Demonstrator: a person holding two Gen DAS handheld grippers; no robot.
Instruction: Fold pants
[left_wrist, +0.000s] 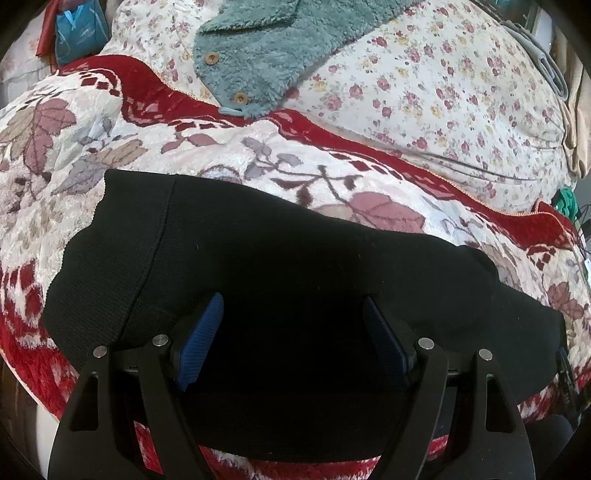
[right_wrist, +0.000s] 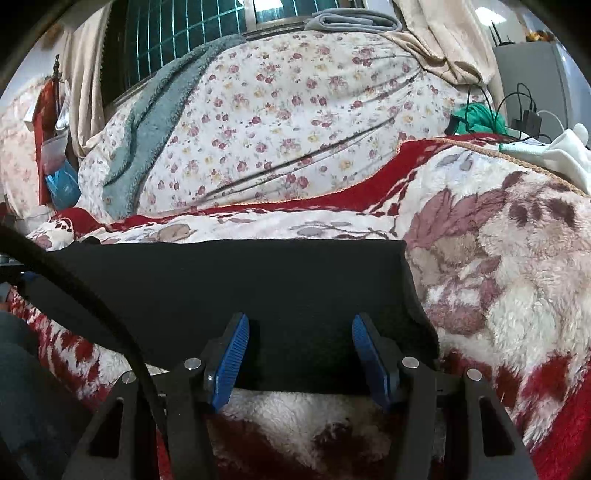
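Note:
The black pants (left_wrist: 280, 258) lie folded flat in a wide band on a red and cream plush blanket (left_wrist: 74, 155). My left gripper (left_wrist: 293, 310) is open just above the near part of the pants, its blue pads (left_wrist: 199, 339) spread wide with nothing between them. In the right wrist view the pants (right_wrist: 229, 280) show with their right end edge near the middle. My right gripper (right_wrist: 300, 328) is open over their near edge, blue pads (right_wrist: 231, 362) apart and empty.
A floral quilt (left_wrist: 424, 81) is piled behind the blanket with a teal fleece garment (left_wrist: 266, 48) on it. A black cable (right_wrist: 92, 295) crosses the left of the right wrist view. Chargers, cords and green cloth (right_wrist: 480, 118) sit at the far right.

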